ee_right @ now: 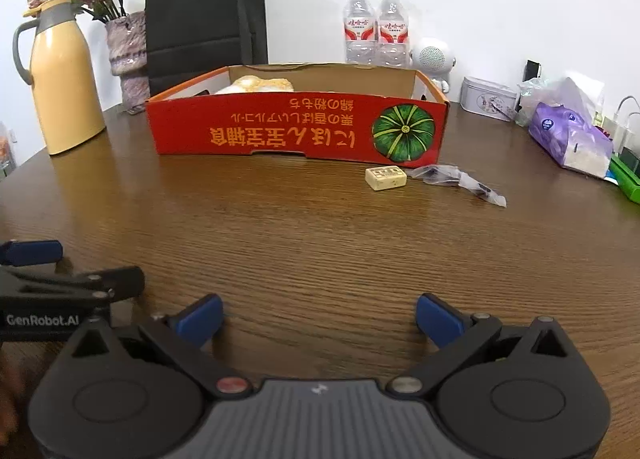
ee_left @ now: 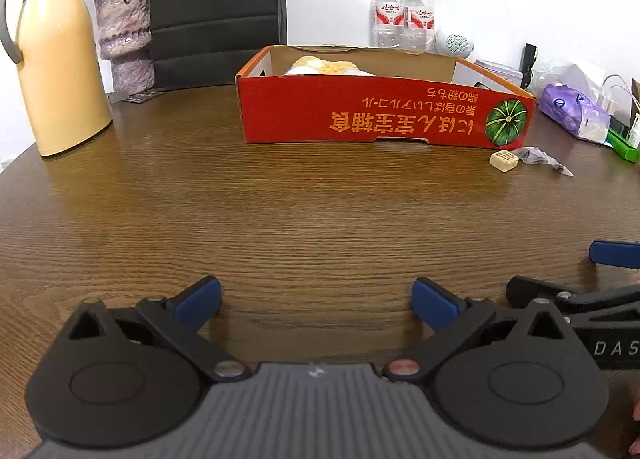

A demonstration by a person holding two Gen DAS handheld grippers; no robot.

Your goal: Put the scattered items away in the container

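A red cardboard box (ee_left: 360, 119) (ee_right: 280, 131) with a pumpkin print stands on the wooden table; a yellow-white item (ee_left: 324, 65) (ee_right: 260, 84) lies inside. A small cream block (ee_left: 504, 160) (ee_right: 385, 178) and a crumpled clear wrapper (ee_left: 540, 159) (ee_right: 460, 179) lie on the table by the box's right front corner. My left gripper (ee_left: 316, 301) is open and empty, low over the table, well short of the box. My right gripper (ee_right: 320, 317) is open and empty, beside the left one; the block is ahead and slightly right of it.
A yellow thermos (ee_left: 56, 71) (ee_right: 66, 87) and a vase of dried flowers (ee_left: 124, 35) (ee_right: 126, 55) stand at the left. A black bag (ee_right: 204, 15), two water bottles (ee_right: 376, 27), a white speaker (ee_right: 432, 59), a tin (ee_right: 486, 99) and a purple tissue pack (ee_right: 568, 139) line the back and right.
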